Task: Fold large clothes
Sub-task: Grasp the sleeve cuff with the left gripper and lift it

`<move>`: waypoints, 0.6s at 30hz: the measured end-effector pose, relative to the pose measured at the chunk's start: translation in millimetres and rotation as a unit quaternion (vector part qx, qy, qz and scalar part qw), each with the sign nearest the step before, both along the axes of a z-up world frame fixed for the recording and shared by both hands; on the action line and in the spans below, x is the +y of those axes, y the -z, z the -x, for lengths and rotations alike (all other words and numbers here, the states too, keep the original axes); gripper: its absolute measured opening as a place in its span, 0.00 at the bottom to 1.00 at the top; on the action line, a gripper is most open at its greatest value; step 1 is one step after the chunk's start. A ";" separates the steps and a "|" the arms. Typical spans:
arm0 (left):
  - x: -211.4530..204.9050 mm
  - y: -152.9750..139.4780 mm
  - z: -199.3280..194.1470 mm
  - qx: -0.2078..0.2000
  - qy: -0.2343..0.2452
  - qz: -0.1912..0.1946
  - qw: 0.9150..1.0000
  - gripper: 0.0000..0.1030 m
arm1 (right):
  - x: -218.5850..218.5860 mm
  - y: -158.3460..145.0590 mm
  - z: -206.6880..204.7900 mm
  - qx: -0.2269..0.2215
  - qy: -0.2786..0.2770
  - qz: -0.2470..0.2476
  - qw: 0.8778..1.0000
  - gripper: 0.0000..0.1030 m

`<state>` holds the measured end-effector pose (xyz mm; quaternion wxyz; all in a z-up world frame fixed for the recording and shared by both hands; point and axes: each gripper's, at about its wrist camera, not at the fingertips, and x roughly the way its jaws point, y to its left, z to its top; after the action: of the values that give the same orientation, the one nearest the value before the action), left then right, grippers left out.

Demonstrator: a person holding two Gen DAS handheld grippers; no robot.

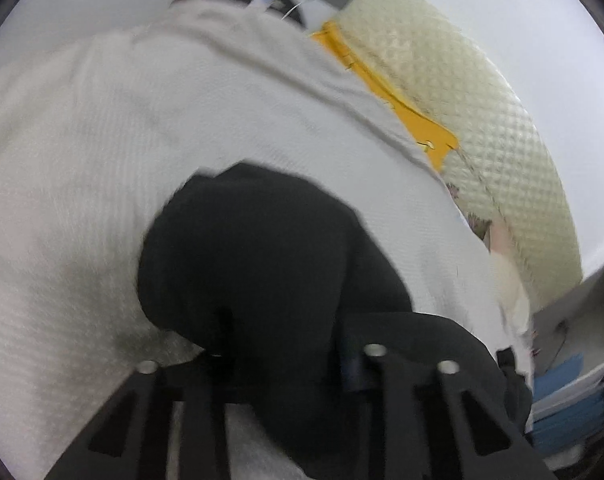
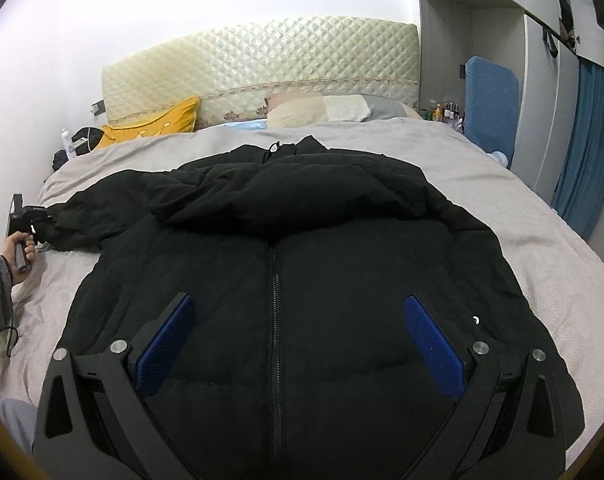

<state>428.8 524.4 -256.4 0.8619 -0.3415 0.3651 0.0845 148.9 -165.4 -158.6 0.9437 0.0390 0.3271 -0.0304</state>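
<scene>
A black puffer jacket (image 2: 302, 248) lies front up on the grey bed cover (image 2: 502, 200), zip closed, hood near the pillows. Its left sleeve stretches out to the left. My left gripper (image 2: 33, 220) is at that sleeve's cuff, shut on it. In the left wrist view the cuff (image 1: 253, 256) bulges between my left gripper's (image 1: 285, 344) fingers, which are almost hidden by the fabric. My right gripper (image 2: 297, 320) is open and empty, its blue pads (image 2: 165, 344) spread wide above the jacket's lower front.
A quilted headboard (image 2: 269, 56), a yellow cushion (image 2: 157, 124) and pillows (image 2: 334, 108) are at the bed's head. A blue padded panel (image 2: 490, 108), bottles on a nightstand (image 2: 446, 112) and a blue curtain (image 2: 586, 140) stand at the right. Wall at left.
</scene>
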 end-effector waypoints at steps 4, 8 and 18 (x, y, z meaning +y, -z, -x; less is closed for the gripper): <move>-15.5 -40.2 13.5 -0.018 -0.007 -0.032 0.999 0.15 | -1.4 -4.7 5.4 -0.003 -0.008 0.001 1.000 1.00; -33.3 -87.9 26.7 -0.035 -0.012 -0.068 0.997 0.13 | -1.2 -9.0 12.7 -0.010 -0.022 -0.002 1.000 1.00; -105.7 -202.1 55.0 -0.071 0.015 -0.141 0.987 0.10 | -11.9 -23.2 37.0 -0.036 -0.051 -0.010 0.998 1.00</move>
<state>373.8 418.7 -54.4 0.9263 -0.2167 0.2924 0.0979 112.0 -177.4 -135.4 0.9548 0.0329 0.2946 0.0227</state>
